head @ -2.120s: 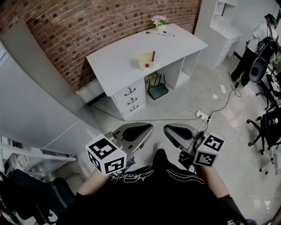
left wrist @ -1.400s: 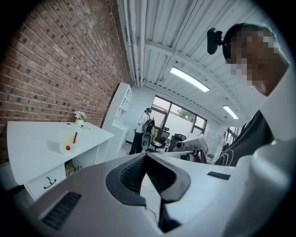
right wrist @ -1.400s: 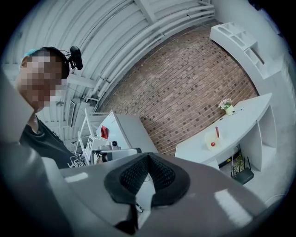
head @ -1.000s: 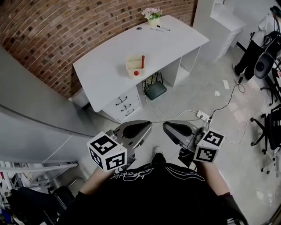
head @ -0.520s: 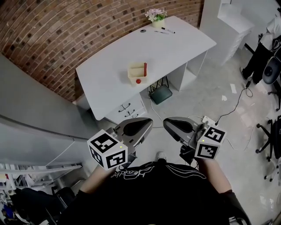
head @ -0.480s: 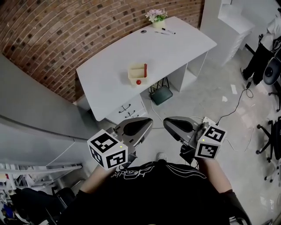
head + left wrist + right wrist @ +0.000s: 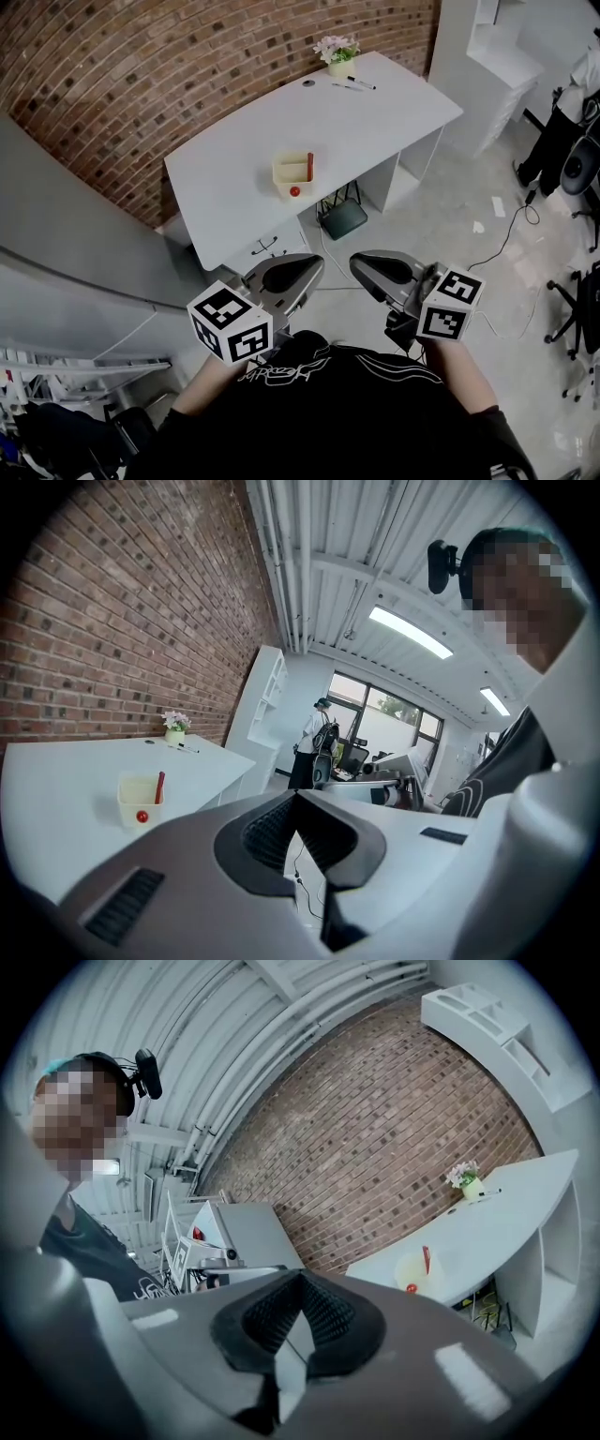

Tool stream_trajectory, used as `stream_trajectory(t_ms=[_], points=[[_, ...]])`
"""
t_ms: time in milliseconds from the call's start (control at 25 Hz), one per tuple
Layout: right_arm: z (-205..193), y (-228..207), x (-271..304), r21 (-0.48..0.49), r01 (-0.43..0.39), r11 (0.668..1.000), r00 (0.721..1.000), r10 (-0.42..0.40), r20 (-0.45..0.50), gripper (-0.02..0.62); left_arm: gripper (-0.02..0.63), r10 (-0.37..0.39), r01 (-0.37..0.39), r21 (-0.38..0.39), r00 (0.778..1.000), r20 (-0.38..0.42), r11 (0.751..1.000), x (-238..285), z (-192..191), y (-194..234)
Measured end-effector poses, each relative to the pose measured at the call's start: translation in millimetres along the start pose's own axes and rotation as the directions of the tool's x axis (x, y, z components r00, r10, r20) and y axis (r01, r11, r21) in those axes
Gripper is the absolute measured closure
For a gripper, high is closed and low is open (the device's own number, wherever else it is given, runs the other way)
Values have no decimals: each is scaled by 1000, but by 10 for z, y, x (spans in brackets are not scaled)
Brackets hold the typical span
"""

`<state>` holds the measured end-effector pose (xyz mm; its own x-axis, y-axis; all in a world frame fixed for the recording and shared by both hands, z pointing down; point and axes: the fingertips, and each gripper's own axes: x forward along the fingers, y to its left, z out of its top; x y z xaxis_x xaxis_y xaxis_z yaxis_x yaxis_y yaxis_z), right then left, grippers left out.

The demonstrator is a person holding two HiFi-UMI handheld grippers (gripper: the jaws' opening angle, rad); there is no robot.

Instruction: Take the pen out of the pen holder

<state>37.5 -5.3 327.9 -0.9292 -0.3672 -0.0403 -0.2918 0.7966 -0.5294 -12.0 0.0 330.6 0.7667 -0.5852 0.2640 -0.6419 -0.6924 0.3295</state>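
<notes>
A cream pen holder point(image 7: 292, 175) stands near the front edge of the white desk point(image 7: 375, 112). A red pen point(image 7: 309, 164) is upright in it, and a small red ball point(image 7: 294, 191) shows on its front. Both grippers hang well short of the desk, over the floor in front of my body. The left gripper point(image 7: 314, 267) is shut and holds nothing. So is the right gripper point(image 7: 359, 267). In the left gripper view the pen holder point(image 7: 141, 799) and pen point(image 7: 158, 787) lie far off at the left. The right gripper view has the pen holder point(image 7: 414, 1273) far off at the right.
A flower pot point(image 7: 336, 51) and a marker point(image 7: 360, 82) sit at the desk's far end. Drawers point(image 7: 264, 247) and a black box point(image 7: 344, 217) are under the desk. A person point(image 7: 567, 108), office chairs point(image 7: 577, 300) and floor cables are at the right. A brick wall point(image 7: 169, 66) backs the desk.
The desk and pen holder have shifted in the head view as I step toward them. Both grippers have come forward with me, still shut and side by side.
</notes>
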Motion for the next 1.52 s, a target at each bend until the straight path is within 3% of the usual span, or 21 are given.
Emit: stream_trajectory(t_ms=[360,840,1520], points=[[-58,-191,156,49,34,998,999,-33,-9,592,603,-10,10,-27,1000,-5,1000,28,-20,260],[19,-789,538,126,99,987,995,-95,-33,592,603,-33,28,-93,998,-50,995,355,60,983],[217,-1530,984,198,163,967,987,-158,-40,592,601,-66,64,-23,991,-115,998,816,251,1767]])
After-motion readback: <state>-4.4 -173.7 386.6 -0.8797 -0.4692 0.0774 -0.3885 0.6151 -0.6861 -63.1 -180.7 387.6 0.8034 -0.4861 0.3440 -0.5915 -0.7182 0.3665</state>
